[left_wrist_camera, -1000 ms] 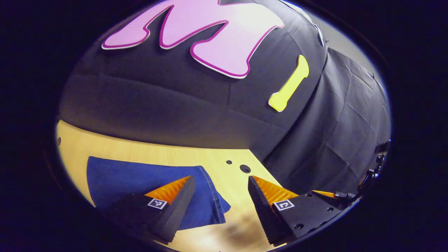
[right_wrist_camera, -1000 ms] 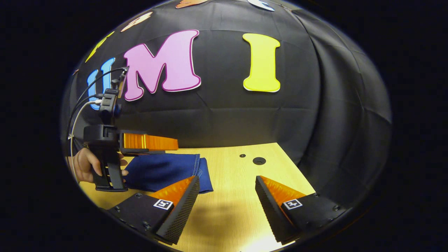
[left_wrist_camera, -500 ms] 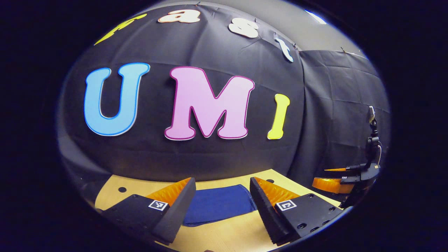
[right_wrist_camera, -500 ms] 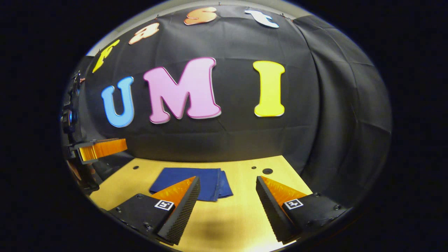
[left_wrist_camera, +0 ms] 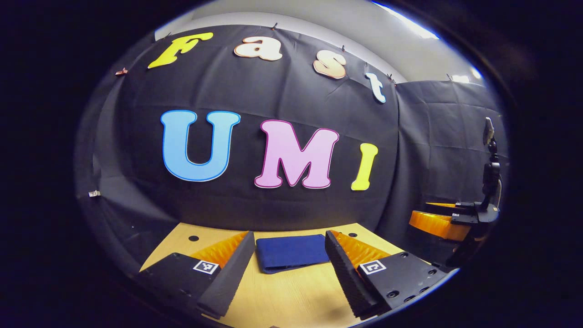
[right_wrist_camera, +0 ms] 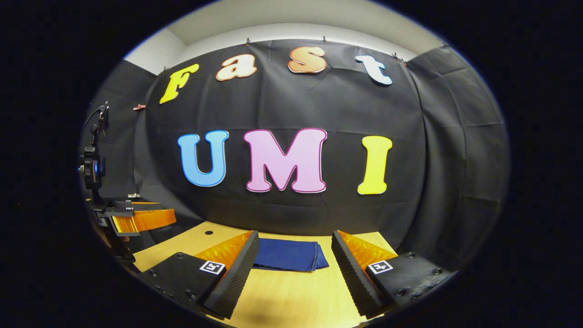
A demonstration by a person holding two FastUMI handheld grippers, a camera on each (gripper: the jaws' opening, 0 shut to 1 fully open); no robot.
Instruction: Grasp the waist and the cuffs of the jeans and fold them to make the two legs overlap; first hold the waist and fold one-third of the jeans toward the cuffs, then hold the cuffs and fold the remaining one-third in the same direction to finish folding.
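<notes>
The dark blue jeans (left_wrist_camera: 291,253) lie folded into a flat, compact rectangle on the wooden table (left_wrist_camera: 296,296). In the right gripper view the jeans (right_wrist_camera: 289,255) show layered edges on their right side. My left gripper (left_wrist_camera: 287,278) is open, held back from the jeans and above the table, with nothing between its fingers. My right gripper (right_wrist_camera: 295,278) is open too, also back from the cloth and holding nothing. Each gripper appears at the edge of the other's view: the right one (left_wrist_camera: 444,218) at far right, the left one (right_wrist_camera: 136,218) at far left.
The table (right_wrist_camera: 291,300) has small round holes near its far edge (left_wrist_camera: 193,238) (right_wrist_camera: 208,232). The black cloth wall rises right behind the table and wraps around the right side.
Both grippers have pulled back and away from the jeans and now point level at the wall. The jeans stay folded on the table and look smaller and farther off.
</notes>
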